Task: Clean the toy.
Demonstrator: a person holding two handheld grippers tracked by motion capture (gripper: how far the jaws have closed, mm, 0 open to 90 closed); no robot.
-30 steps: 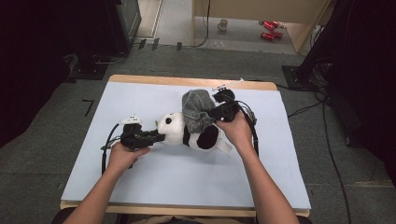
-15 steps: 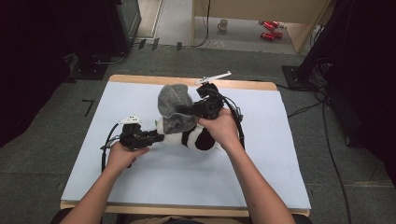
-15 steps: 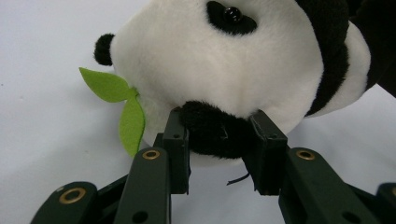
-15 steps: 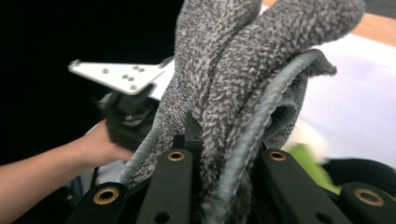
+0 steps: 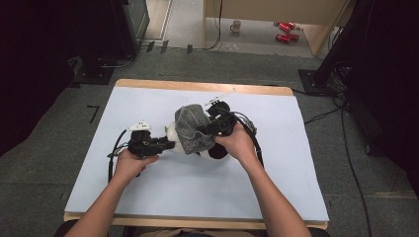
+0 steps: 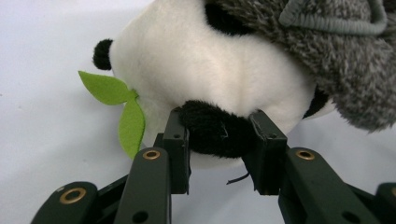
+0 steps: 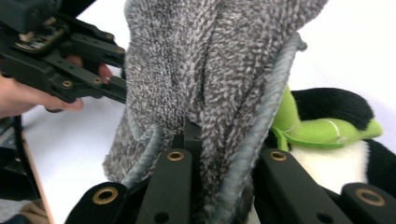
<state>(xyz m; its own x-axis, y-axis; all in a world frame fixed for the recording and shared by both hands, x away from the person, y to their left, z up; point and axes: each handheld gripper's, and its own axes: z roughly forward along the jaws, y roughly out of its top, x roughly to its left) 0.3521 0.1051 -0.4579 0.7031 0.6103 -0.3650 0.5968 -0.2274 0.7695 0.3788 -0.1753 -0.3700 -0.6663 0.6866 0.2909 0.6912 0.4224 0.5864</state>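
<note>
Table [image 5: 148, 197], one panda [image 6: 196, 60], one hat [image 5: 191, 129]

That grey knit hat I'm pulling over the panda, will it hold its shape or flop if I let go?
Probably flop: the grey knit hat folds and drapes in soft creases around the right claw. It looks light, sagging over the panda without denting it. Its fuzzy knit likely grips the plush rather than sliding. The left claw pinches a black plush part.

Left tool [image 5: 165, 144] and right tool [image 5: 203, 131] both clamped, forearms converging mid-table.
</note>
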